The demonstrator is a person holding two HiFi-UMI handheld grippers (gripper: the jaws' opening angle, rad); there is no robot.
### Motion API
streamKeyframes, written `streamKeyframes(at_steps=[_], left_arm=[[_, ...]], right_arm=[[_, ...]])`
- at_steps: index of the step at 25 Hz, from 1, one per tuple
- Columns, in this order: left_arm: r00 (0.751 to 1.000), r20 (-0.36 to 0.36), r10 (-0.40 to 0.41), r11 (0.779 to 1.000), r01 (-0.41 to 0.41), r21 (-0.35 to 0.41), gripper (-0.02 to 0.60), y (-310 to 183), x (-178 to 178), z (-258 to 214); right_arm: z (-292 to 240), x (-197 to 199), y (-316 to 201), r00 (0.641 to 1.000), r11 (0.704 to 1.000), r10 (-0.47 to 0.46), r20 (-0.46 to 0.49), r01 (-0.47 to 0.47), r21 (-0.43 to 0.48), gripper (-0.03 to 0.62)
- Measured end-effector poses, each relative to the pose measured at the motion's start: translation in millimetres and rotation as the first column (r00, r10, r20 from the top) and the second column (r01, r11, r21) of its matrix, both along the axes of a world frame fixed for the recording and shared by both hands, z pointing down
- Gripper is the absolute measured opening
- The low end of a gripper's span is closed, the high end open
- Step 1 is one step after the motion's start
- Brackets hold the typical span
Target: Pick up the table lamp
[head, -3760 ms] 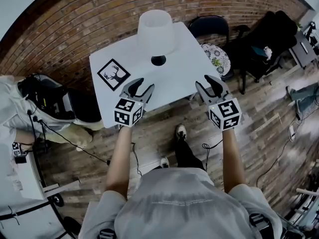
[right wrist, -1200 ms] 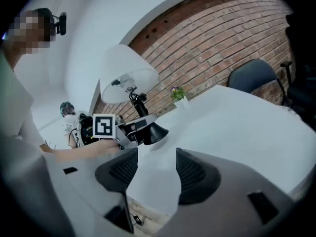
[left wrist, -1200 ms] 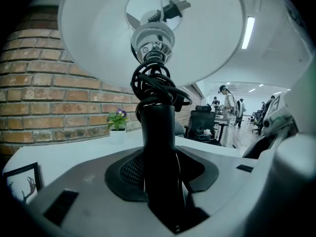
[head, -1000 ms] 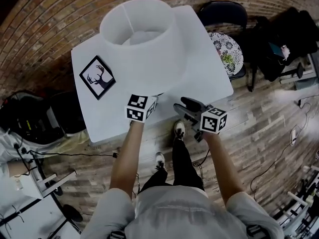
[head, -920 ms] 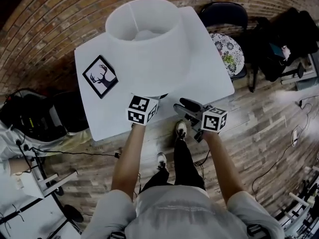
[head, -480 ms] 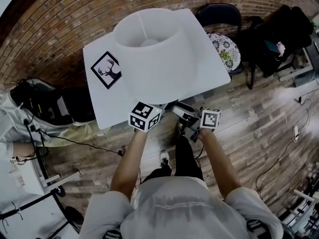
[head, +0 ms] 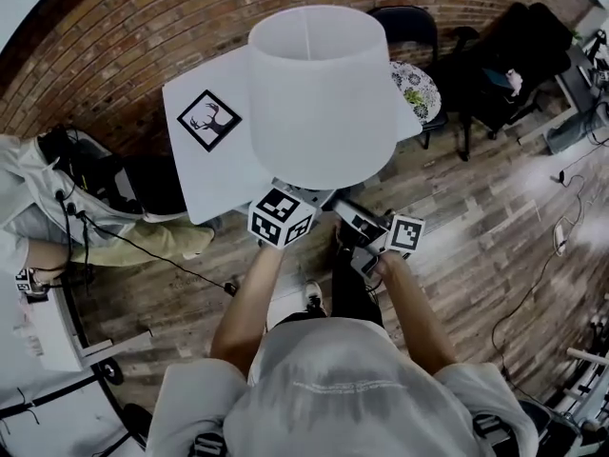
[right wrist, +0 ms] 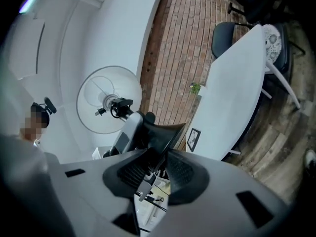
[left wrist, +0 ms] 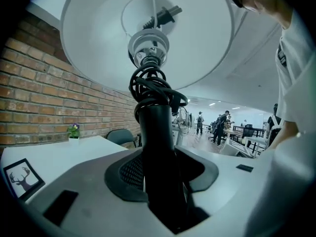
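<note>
The lamp (head: 319,93) seems top-heavy, its shade (left wrist: 94,43) fragile; the left gripper (left wrist: 160,169) clamps the stiff stem (left wrist: 155,132), the right gripper (right wrist: 155,169) the base (right wrist: 159,132).

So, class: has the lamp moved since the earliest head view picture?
Yes. The lamp has been lifted off the white table and brought toward the person; the left gripper clamps its stem, the right gripper its base.

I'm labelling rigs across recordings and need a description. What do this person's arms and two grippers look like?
The left gripper and the right gripper have pale grey bodies with black, mesh-textured jaw pads. Each carries a white cube printed with black square markers. The forearms are bare, and a light grey short-sleeved shirt covers the shoulders.
</note>
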State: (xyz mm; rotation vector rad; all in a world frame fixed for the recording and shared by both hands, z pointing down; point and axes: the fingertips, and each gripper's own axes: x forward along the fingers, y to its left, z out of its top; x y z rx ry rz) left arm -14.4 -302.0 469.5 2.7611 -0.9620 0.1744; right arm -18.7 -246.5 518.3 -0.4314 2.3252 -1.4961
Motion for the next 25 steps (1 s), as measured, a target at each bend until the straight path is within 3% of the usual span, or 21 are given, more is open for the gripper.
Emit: streamKeyframes(at_steps=[11, 17, 25], left_arm=[[0.999, -0.01, 0.032, 0.999, -0.031, 0.031, 0.164, 73, -1, -45], [0.999, 0.018, 0.045, 0.995, -0.046, 0.091, 0.164, 101, -1, -69], [1.0, 0.001, 0.023, 0.988, -0.023, 0.15, 0.164, 121, -9, -94]], right_arm=[[-45, -2, 72, 0.999, 0.997, 0.043, -0.026, -0.042, 0.064, 0.107], [-64, -5, 96, 0.999, 0.994, 0.037, -0.017, -0.035, 0.102, 0.107], [-85, -11, 113, 0.999, 0.988, 0.031, -0.019, -0.028, 0.152, 0.106]])
